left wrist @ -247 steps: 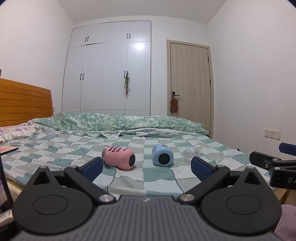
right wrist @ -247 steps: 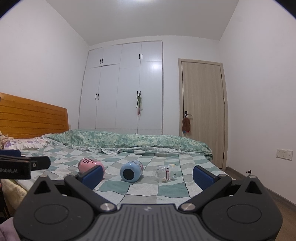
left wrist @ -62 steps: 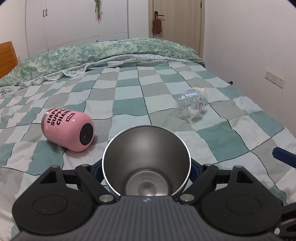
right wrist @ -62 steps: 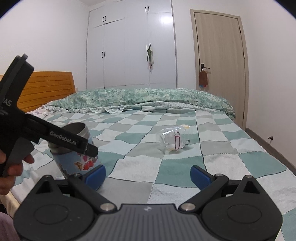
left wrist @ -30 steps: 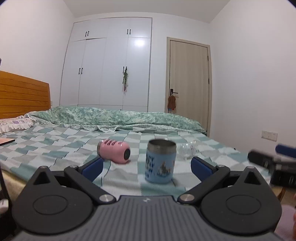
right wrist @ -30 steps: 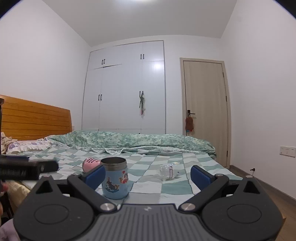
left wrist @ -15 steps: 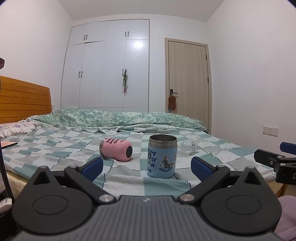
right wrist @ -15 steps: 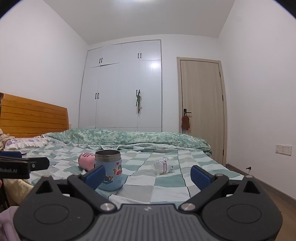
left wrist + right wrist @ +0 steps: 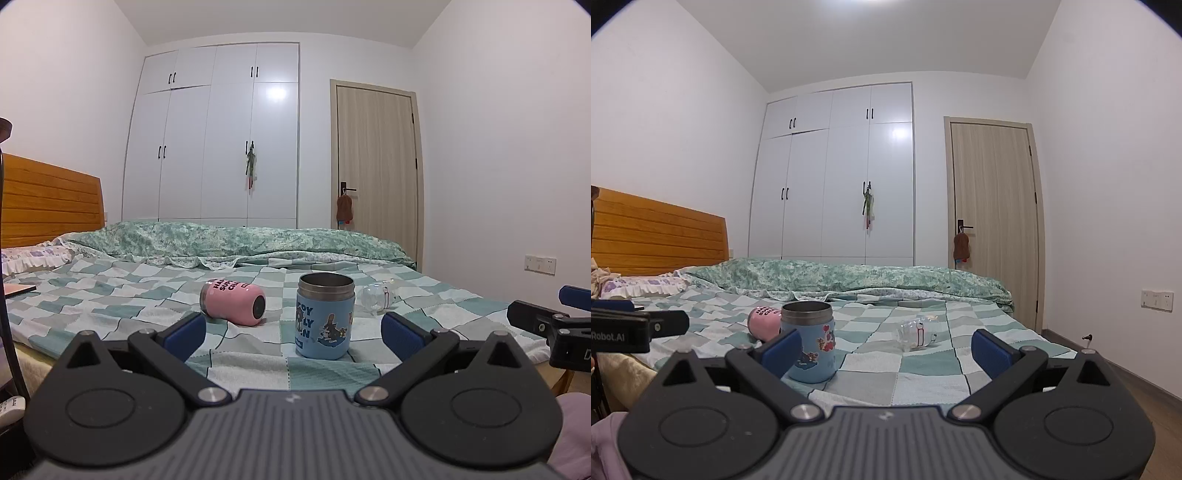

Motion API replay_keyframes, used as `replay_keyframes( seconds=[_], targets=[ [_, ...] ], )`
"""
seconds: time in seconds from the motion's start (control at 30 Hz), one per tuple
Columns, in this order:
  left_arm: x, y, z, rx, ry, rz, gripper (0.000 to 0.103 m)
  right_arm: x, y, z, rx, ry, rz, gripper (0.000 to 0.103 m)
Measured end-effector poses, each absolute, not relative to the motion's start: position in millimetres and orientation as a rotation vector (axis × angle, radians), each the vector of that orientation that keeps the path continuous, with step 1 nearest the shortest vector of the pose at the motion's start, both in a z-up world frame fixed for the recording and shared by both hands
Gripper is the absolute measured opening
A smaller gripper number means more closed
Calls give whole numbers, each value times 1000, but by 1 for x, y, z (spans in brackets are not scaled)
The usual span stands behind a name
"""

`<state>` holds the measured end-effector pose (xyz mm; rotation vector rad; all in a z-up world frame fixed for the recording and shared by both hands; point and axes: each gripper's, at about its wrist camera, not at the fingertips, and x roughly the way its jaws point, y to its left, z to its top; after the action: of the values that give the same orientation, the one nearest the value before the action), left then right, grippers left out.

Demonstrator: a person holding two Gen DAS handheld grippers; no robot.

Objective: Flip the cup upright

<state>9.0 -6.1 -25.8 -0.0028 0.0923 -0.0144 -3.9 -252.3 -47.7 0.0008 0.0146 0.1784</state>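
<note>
The blue cup (image 9: pixel 325 320) is standing upright on the bed (image 9: pixel 110 295), open steel rim on top, sitting on the green and white checked bedspread. It's got a light blue sleeve with cartoon characters; the left wrist view shows partial dark blue lettering, something like "OY / LY / N", can't read the rest. From the right wrist view it shows cartoon figures and little hearts (image 9: pixel 811 341).

Just left of it the pink cup (image 9: pixel 233 302) lies on its side, base facing the camera, with dark text starting "HA... SUP... CH...". On the other side, a bit further back, a clear glass cup (image 9: pixel 373 298) also lies tipped over.

The left claw (image 9: pixel 291 330) is spread wide and holding nothing; the blue cup stands out in front of it, between the two blue pads but clear of both. The right claw (image 9: pixel 886 349) is also spread wide and empty, with the blue cup ahead, partly behind its left pad. "Robot.AI" is printed on the left claw's side in the right wrist view.
</note>
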Motion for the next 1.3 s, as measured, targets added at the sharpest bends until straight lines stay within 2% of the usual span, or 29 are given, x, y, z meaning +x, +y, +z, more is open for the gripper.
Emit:
replay_keyframes(
  seconds=[1.3],
  targets=[
    [6,-10,-25,4,73,8,103,-4,-253,-47,1,10,174,99]
  ],
)
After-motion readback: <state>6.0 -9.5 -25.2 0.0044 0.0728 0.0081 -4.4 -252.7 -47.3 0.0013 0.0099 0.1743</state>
